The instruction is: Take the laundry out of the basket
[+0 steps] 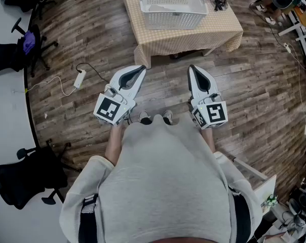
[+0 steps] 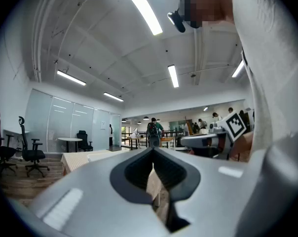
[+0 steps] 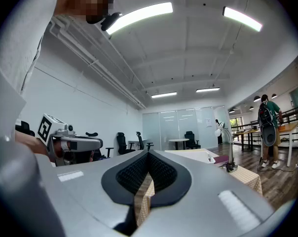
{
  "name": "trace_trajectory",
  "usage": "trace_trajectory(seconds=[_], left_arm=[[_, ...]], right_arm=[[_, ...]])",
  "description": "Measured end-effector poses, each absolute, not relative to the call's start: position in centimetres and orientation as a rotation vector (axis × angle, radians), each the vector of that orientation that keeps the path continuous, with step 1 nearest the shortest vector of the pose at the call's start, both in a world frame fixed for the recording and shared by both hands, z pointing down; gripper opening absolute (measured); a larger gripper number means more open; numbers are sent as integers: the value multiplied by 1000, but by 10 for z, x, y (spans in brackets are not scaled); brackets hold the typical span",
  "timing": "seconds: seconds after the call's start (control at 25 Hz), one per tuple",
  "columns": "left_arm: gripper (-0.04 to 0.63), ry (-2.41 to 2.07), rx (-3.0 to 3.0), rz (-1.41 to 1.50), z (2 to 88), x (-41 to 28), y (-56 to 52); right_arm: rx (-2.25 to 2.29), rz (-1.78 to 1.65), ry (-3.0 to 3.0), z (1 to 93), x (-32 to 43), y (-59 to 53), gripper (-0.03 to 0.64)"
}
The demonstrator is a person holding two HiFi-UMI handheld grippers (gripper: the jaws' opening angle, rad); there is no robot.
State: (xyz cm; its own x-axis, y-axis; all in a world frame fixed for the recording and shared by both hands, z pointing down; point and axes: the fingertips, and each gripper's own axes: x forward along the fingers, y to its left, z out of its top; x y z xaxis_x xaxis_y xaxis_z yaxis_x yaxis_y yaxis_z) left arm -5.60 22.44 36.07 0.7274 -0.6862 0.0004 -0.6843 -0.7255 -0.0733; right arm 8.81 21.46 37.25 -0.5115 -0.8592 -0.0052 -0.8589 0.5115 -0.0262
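A white slatted laundry basket [image 1: 170,6] stands on a low table with a checked cloth [image 1: 193,37], ahead of me across the wood floor. Something pale lies inside it, but I cannot make out what. My left gripper [image 1: 143,67] and right gripper [image 1: 191,67] are held side by side at waist height, well short of the table and pointing toward it. Both are shut with nothing between the pads. In the left gripper view the jaws [image 2: 153,151] meet at the tip, with the table [image 2: 77,159] beyond them. The right gripper view shows its jaws [image 3: 148,154] closed, and the basket [image 3: 196,155] beyond.
A small black stand [image 1: 219,4] sits on the table to the right of the basket. A power strip with its cable [image 1: 79,78] lies on the floor at the left. Office chairs [image 1: 29,42] line the left side. A white frame [image 1: 254,178] stands near my right.
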Motion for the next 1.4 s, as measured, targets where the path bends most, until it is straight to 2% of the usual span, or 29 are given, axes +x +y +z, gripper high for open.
trace_trajectory(seconds=[1.4], left_arm=[[8, 1307, -2816, -47, 371, 17, 185]], right_arm=[[-1439, -70, 2727, 387, 166, 175, -2]])
